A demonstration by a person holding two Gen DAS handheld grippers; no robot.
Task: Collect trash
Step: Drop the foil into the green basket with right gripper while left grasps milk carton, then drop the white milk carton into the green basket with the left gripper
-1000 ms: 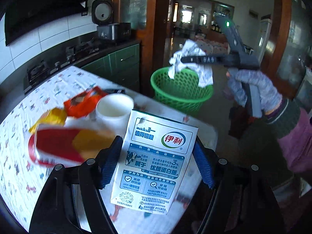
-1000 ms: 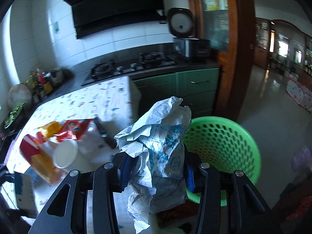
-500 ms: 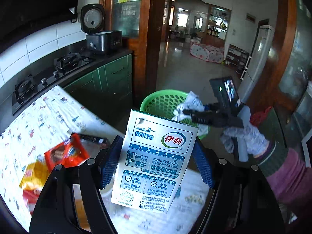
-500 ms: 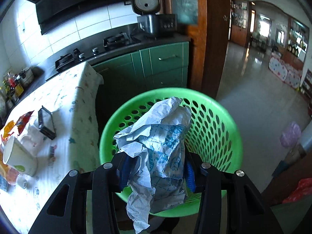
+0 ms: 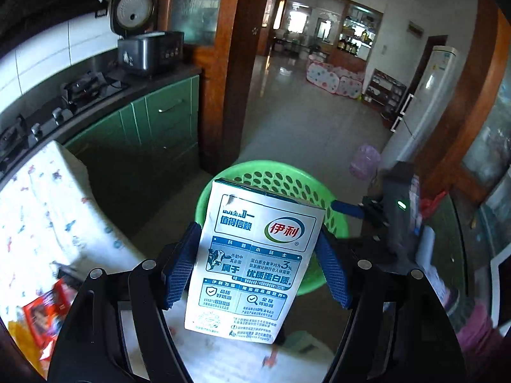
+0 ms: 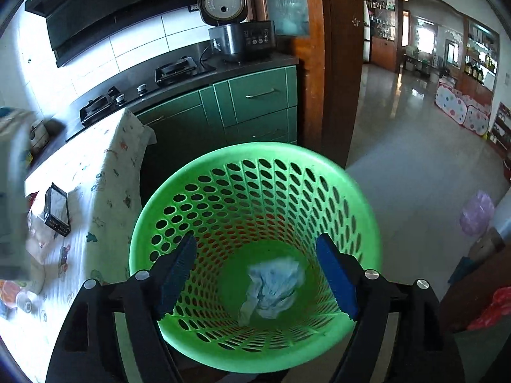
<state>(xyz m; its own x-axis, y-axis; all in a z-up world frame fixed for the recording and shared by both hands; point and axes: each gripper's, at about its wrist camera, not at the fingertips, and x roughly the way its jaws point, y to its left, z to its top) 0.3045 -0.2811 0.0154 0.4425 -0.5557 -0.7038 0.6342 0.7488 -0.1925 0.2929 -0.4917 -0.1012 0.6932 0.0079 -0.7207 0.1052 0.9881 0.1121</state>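
A white and blue milk carton (image 5: 252, 261) stands upright between the blue pads of my left gripper (image 5: 255, 245), which is shut on it near the green perforated basket (image 5: 335, 220). In the right wrist view my right gripper (image 6: 255, 252) hangs over the basket (image 6: 204, 166), its jaws opening with nothing between them. The crumpled white and blue paper (image 6: 271, 287) lies on the basket's bottom. The right gripper's dark body with a green light (image 5: 399, 220) shows at the basket's right rim in the left wrist view.
A table with a patterned cloth (image 6: 92, 172) stands left of the basket, with a black box (image 6: 57, 209), red and orange wrappers (image 5: 44, 309) and a cup on it. Green cabinets (image 6: 255, 102) and a wooden door frame (image 6: 338, 63) lie behind. A pink bag (image 6: 477, 212) sits on the floor.
My right gripper came over the basket, lowered, opened and dropped the crumpled paper inside. My left gripper carried the carton from over the table toward the basket.
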